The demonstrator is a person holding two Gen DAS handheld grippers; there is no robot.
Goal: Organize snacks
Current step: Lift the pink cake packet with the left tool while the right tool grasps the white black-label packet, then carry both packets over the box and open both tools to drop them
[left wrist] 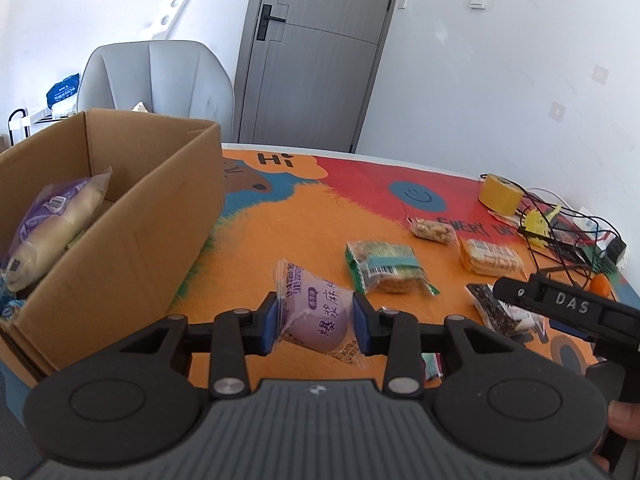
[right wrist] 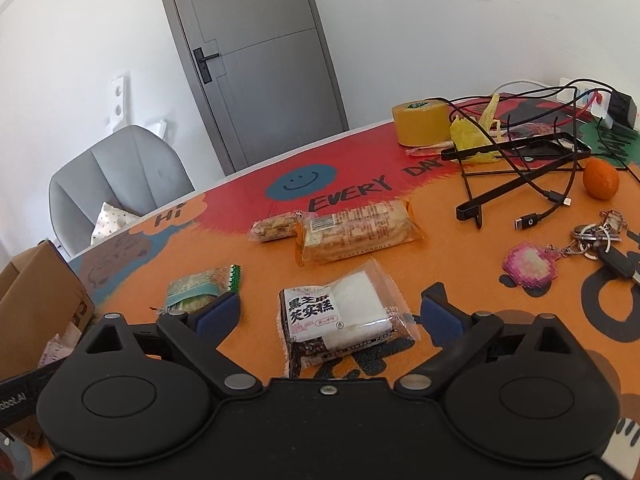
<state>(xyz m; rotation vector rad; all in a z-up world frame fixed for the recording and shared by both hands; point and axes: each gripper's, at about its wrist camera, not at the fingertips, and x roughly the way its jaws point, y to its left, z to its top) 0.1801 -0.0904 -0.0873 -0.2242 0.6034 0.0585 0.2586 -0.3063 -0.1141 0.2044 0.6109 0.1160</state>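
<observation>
My left gripper (left wrist: 316, 322) is shut on a purple snack pack (left wrist: 316, 312) and holds it above the orange mat, to the right of the cardboard box (left wrist: 132, 216). A wrapped bun (left wrist: 52, 224) lies inside that box. My right gripper (right wrist: 330, 314) stands open around a black-and-white cake pack (right wrist: 340, 318) on the mat, its pads apart from the wrapper. A green pack (right wrist: 204, 286), a small nut bar (right wrist: 276, 226) and an orange cracker pack (right wrist: 356, 232) lie farther off. In the left wrist view the right gripper's body (left wrist: 560, 304) is at the right edge.
A yellow tape roll (right wrist: 422, 122), tangled black cables (right wrist: 520, 152), an orange fruit (right wrist: 600, 179), keys with a pink keychain (right wrist: 532, 266) and a charger (right wrist: 622, 106) crowd the right side of the table. A grey chair (left wrist: 156, 80) stands behind the box, a grey door (left wrist: 316, 52) beyond.
</observation>
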